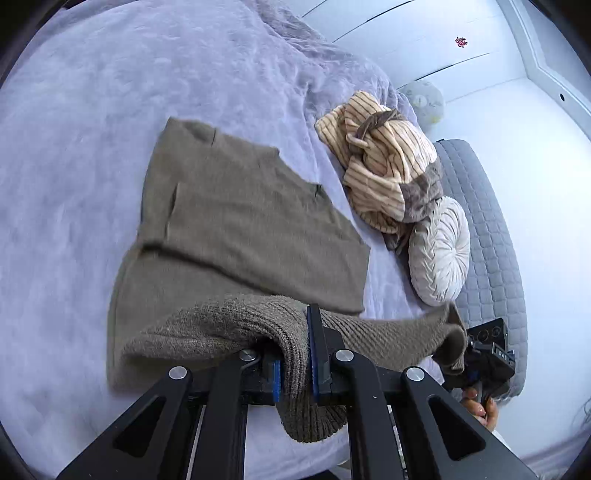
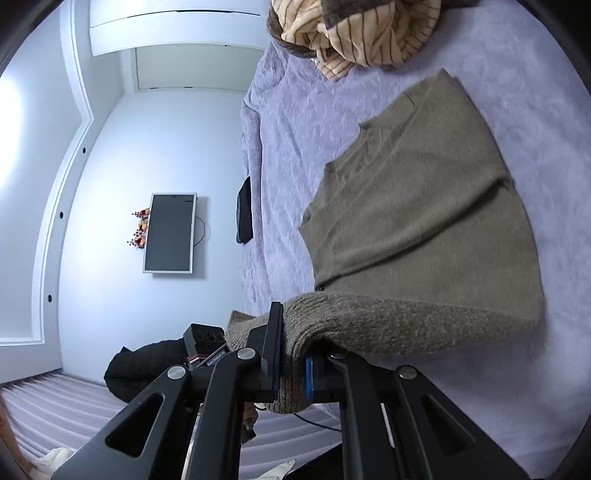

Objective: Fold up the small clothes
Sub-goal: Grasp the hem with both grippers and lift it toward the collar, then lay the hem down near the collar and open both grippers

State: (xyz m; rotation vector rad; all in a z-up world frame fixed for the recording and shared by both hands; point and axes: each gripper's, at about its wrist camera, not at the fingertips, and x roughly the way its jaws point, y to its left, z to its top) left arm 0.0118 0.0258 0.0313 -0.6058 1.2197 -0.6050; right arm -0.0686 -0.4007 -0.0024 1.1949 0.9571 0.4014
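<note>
An olive-brown knit sweater (image 1: 236, 221) lies flat on the lilac bed cover (image 1: 92, 110), partly folded. My left gripper (image 1: 295, 358) is shut on the sweater's ribbed hem, lifted off the bed. My right gripper (image 2: 291, 354) is shut on the same hem at its other end; the sweater body (image 2: 424, 221) spreads away from it. The right gripper also shows in the left wrist view (image 1: 476, 362), holding the hem corner. The left gripper shows in the right wrist view (image 2: 207, 343).
A crumpled beige striped garment (image 1: 384, 162) lies beyond the sweater, also seen in the right wrist view (image 2: 362, 33). A round pleated cushion (image 1: 439, 247) and a grey quilted headboard (image 1: 491, 229) are at the right. A wall television (image 2: 170, 232) faces the bed.
</note>
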